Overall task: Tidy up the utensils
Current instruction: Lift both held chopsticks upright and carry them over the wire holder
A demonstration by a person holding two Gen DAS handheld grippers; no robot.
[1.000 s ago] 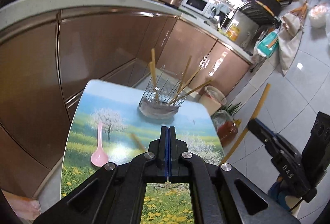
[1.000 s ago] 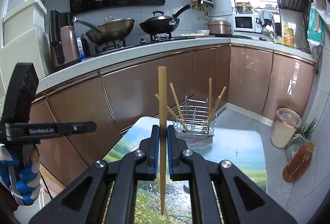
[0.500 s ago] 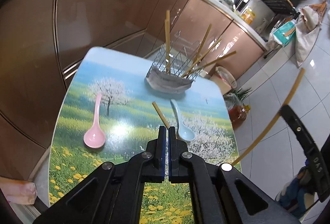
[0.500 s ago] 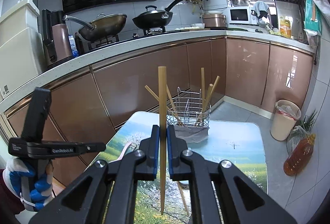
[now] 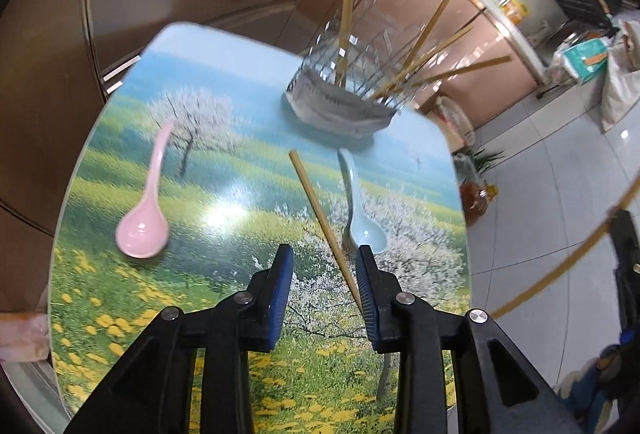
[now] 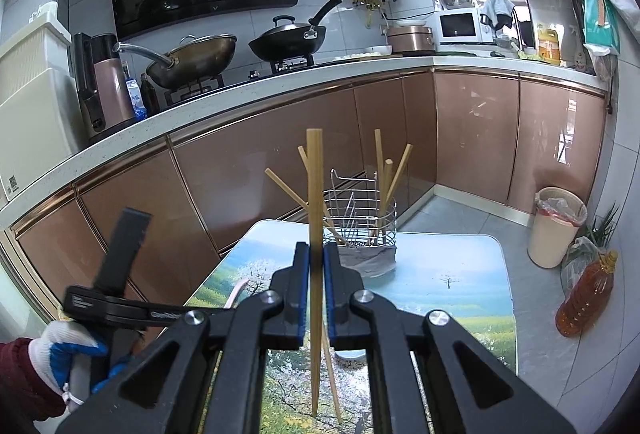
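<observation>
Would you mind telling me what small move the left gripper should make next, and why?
Probably lower a little further and close. The left gripper, whose jaws have just been opening, hangs open over the loose wooden chopstick lying on the landscape-printed table, nothing pinched yet. The right gripper already clamps another upright wooden chopstick.

My left gripper (image 5: 325,266) has dropped and tipped down toward the surface (image 5: 224,114). Its jaws, pressed together a moment ago, have just been opening and now straddle the loose chopstick (image 5: 320,222) lying there, without pinching it. The blue spoon (image 5: 358,206), hidden earlier, now shows beside it. My right gripper (image 6: 316,270) has edged closer to the rack (image 6: 362,230).
</observation>
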